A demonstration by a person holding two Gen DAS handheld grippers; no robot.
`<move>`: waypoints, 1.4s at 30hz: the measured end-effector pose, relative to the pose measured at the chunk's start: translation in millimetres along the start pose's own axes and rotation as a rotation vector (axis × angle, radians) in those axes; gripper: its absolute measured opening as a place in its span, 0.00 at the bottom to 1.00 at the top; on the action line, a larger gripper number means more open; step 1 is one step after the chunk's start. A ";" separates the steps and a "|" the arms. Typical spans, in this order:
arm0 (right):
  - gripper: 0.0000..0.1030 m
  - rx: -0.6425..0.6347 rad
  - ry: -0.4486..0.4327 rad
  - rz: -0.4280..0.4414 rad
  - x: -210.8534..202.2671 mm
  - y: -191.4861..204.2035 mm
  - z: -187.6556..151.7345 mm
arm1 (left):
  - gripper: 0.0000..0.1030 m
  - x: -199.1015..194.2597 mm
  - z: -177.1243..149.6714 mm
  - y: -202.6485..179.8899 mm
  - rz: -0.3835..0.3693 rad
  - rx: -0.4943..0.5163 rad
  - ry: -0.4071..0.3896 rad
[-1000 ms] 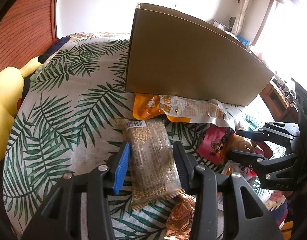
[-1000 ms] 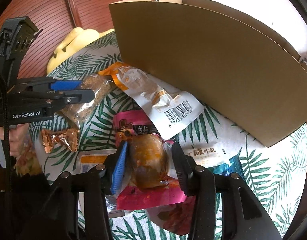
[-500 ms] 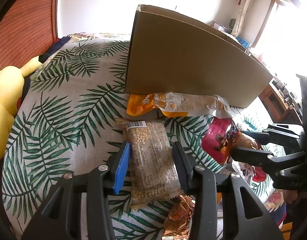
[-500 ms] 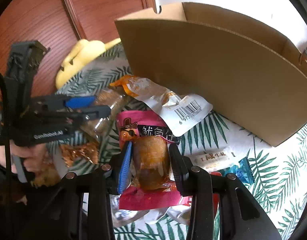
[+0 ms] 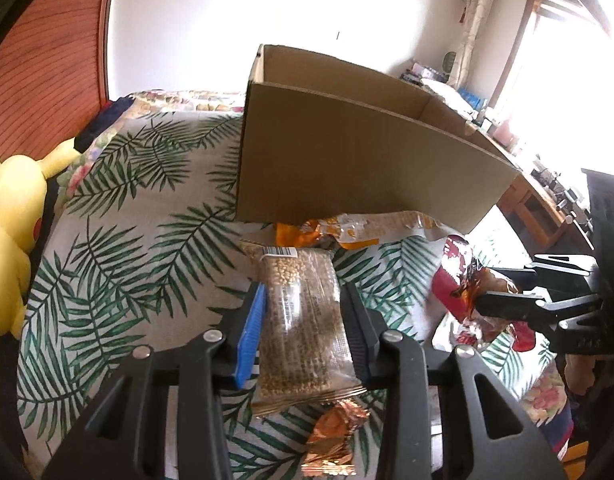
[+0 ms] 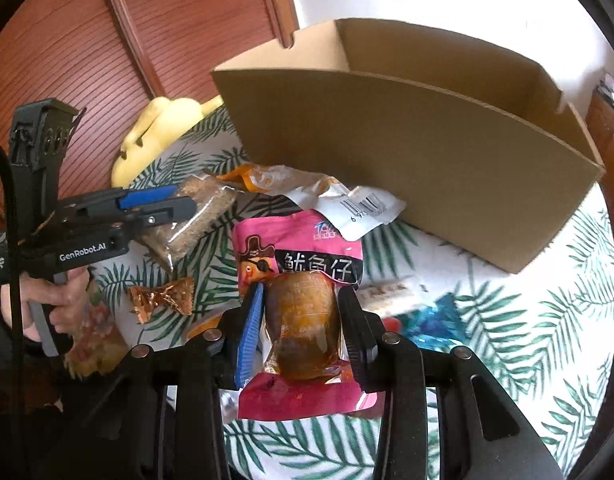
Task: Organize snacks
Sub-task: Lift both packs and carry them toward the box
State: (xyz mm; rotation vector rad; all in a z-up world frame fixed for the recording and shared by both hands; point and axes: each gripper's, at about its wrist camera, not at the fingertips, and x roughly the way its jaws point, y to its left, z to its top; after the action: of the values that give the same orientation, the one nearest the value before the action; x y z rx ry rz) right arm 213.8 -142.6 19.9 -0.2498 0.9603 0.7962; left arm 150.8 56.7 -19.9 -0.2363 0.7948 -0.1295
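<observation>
The left gripper [image 5: 303, 320] has its fingers closed on a clear grain bar packet [image 5: 303, 320], and the right gripper [image 6: 301, 316] pinches a pink squid pouch [image 6: 303, 264]; both packets are lifted off the cloth, I think to carry them over the wall of the one cardboard box [image 6: 427, 148] at twelve o'clock; on the leaf-print cloth [image 5: 127, 220] I count one orange-white bag [image 6: 307, 190] beside the box and one copper candy [image 6: 163, 298] at nine o'clock.

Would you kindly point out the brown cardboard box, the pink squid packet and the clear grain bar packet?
Brown cardboard box [image 6: 407, 152], right wrist view, front wall.
Pink squid packet [image 6: 295, 240], right wrist view, upper panel.
Clear grain bar packet [image 5: 303, 320], left wrist view, middle.
</observation>
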 end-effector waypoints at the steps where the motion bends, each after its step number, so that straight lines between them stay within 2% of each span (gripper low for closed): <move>1: 0.37 0.002 -0.003 -0.003 -2.1 -1.1 -0.3 | 0.34 -0.7 0.3 -1.1 -0.003 0.001 -0.002; 5: 0.37 0.014 -0.009 -0.005 -7.3 -6.3 -3.2 | 0.32 -0.5 0.0 -6.2 -0.008 0.016 0.000; 8: 0.37 0.043 -0.015 0.041 -8.3 -8.8 -3.9 | 0.31 2.7 -0.9 -8.0 -0.007 0.021 0.005; 13: 0.37 0.038 -0.027 0.056 -6.9 -3.7 -2.0 | 0.31 5.5 -2.5 -9.7 -0.013 0.022 0.014; 23: 0.37 0.020 -0.055 0.034 -9.7 1.0 0.1 | 0.29 -12.6 0.8 -12.7 -0.036 0.029 -0.037; 26: 0.37 0.021 -0.057 0.028 -10.0 0.1 -1.1 | 0.29 -6.0 -0.4 -16.2 -0.010 0.056 -0.005; 31: 0.37 0.027 -0.061 0.032 -9.4 -1.0 -3.8 | 0.28 3.6 -5.0 -10.8 0.004 0.046 0.018; 35: 0.37 0.025 -0.051 0.027 -7.2 -1.5 -5.3 | 0.28 4.8 -7.9 -7.5 -0.022 0.039 0.020; 42: 0.37 0.031 -0.074 0.024 -16.2 -3.8 -4.5 | 0.28 -28.3 -1.8 -12.2 -0.084 0.033 -0.043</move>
State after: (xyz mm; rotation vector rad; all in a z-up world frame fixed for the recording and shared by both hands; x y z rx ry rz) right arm 208.4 -155.6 29.9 -0.1809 0.9069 0.8065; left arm 129.5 50.3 1.5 -0.2405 0.7400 -0.2154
